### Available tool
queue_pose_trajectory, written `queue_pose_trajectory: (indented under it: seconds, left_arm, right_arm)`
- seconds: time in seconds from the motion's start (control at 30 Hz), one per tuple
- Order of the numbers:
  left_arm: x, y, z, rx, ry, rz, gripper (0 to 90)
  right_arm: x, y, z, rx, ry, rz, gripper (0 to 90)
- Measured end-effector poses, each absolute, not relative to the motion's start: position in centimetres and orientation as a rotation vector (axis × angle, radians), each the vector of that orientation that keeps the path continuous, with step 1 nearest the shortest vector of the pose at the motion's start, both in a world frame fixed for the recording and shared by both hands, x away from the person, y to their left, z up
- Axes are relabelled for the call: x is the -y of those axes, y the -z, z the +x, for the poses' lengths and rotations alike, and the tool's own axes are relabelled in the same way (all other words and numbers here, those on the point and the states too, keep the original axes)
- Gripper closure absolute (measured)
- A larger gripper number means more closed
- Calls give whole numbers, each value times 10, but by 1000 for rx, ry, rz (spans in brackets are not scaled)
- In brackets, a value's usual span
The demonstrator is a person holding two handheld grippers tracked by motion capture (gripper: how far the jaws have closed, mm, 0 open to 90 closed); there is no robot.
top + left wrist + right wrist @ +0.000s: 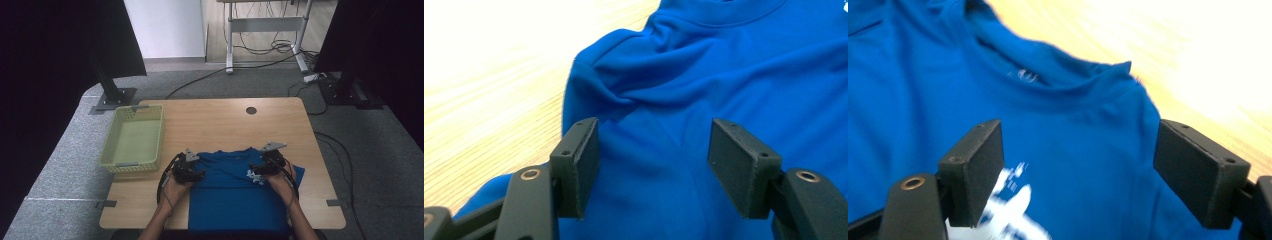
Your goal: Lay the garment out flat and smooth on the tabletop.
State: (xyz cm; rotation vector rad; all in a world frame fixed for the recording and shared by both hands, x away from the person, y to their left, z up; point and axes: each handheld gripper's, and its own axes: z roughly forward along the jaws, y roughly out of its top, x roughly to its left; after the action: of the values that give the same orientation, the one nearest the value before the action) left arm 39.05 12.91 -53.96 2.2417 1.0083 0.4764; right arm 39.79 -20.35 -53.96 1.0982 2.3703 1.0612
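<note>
Wooden surface (220, 120) on grey carpet, bearing a green basket (134, 137) at its left edge and, to the right of that basket, a blue shirt (235, 192) spread flat along the near edge. Left gripper (192, 172) and right gripper (264, 169) hang over the shirt's two shoulders, jaws wide and holding nothing; cloth lies beneath the pads (581, 167), ungripped. Judged light, limp and creasing readily, the shirt should be pinched at the shoulder seams (1108, 87), both layers together, lest a single ply slide away.
</note>
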Motion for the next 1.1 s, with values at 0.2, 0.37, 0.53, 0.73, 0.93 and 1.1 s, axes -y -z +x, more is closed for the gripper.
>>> queue_pose_trajectory:
  seconds: [0.2, 0.37, 0.53, 0.73, 0.93, 1.1]
  left_arm:
    - [-131, 542, 405, -1041, -472, 2224, 372]
    - [-133, 544, 416, -1075, -480, 2185, 366]
    - [-139, 539, 407, -1077, -497, 2143, 364]
    - [-134, 542, 398, -1040, -430, 2203, 352]
    - [-129, 546, 412, -1049, -522, 2170, 342]
    - [-131, 542, 408, -1068, -574, 2154, 341]
  right_arm:
    - [209, 551, 395, -2429, -955, 1140, 195]
    - [210, 553, 417, -2363, -968, 1186, 196]
    - [217, 542, 410, -2312, -1013, 1175, 211]
    - [233, 534, 383, -2357, -965, 1186, 209]
    - [237, 551, 393, -2360, -929, 1230, 198]
    - [239, 551, 411, -2326, -927, 1257, 220]
